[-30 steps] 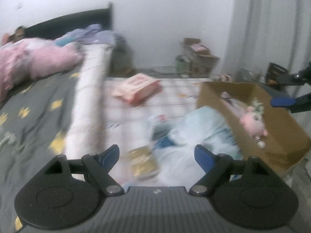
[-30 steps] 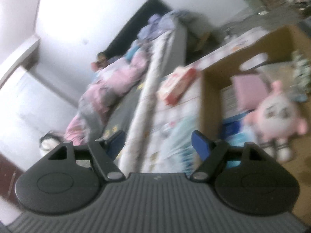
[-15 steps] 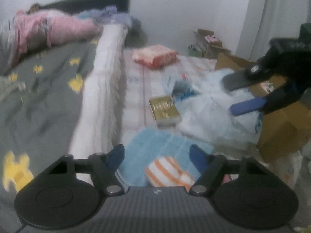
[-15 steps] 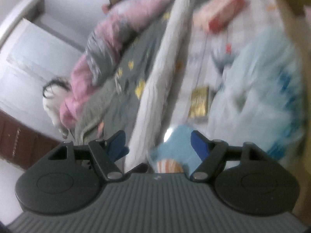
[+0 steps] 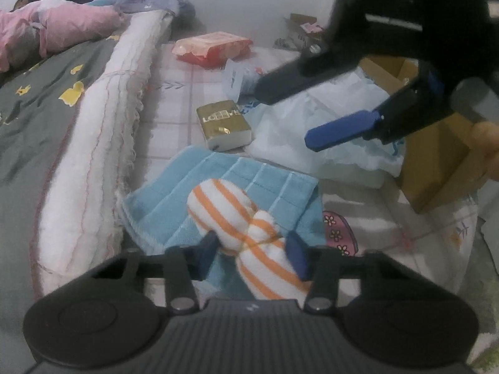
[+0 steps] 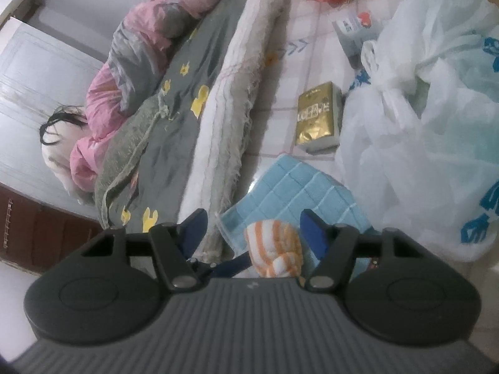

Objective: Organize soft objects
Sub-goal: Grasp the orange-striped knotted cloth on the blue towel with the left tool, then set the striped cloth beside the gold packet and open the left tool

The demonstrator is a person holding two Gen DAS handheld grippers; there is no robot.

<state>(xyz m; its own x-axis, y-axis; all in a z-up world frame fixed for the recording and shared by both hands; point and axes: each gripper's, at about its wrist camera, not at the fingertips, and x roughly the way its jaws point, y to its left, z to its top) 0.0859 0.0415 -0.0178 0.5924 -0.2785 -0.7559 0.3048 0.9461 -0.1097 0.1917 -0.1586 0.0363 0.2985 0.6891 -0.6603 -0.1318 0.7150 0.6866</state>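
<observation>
A white sock roll with orange stripes (image 5: 240,218) lies on a folded light-blue towel (image 5: 193,193) on the checked floor mat beside the bed. My left gripper (image 5: 252,252) is low over it, jaws closing, the roll's narrow waist between the blue pads, which do not clearly press on it. My right gripper (image 5: 283,118) hovers higher at the upper right, open and closing slightly, holding nothing. In the right wrist view the right gripper (image 6: 254,222) looks down on the sock roll (image 6: 274,246) and towel (image 6: 299,193).
A gold box (image 5: 223,124) lies beyond the towel, and a white plastic bag (image 5: 312,131) sits next to a cardboard box (image 5: 436,162) on the right. A red packet (image 5: 212,46) lies farther back. The bed's fringed edge (image 5: 93,140) runs along the left. A flowered pink slipper (image 5: 338,233) pokes out beside the towel.
My left gripper has sunk onto the towel and narrowed its jaws around the sock roll. My right gripper has swung from the cardboard box over to above the towel.
</observation>
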